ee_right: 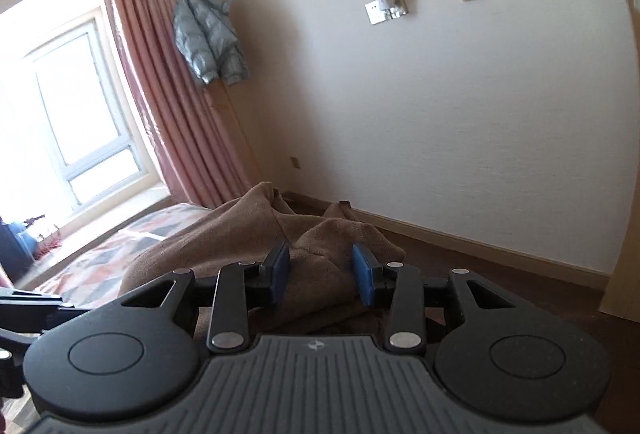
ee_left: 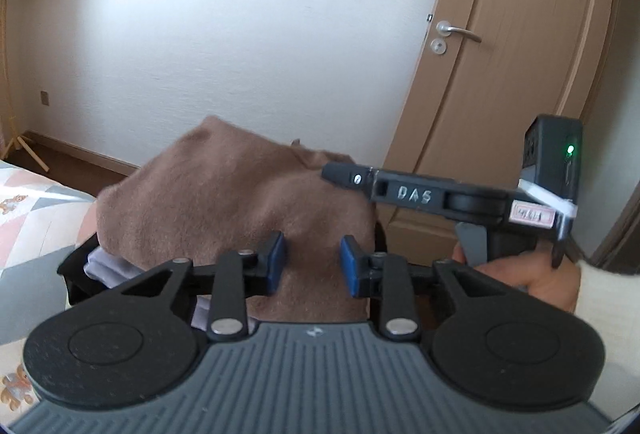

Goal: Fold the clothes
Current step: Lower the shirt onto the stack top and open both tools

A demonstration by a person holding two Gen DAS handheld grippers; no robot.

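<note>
— That brown garment [ee_left: 240, 202] just ahead of the left tool [ee_left: 312, 266] looks like soft, fuzzy knit cloth, quite matt.
— Yes, and the tool itself is matt black plastic, its grey base ribbed, with shiny metal rivets [ee_left: 224, 325] and smooth blue pads [ee_left: 278, 258].
— Under the garment's left edge there's a smoother, pale lilac cloth [ee_left: 108, 266].
— Beyond the right tool [ee_right: 322, 270], the curtain [ee_right: 168, 82] has a satin sheen, and the puffer jacket [ee_right: 208, 38] is glossy.
— The door [ee_left: 500, 54] to the right is smooth wood, with a brushed metal handle [ee_left: 456, 31].
</note>
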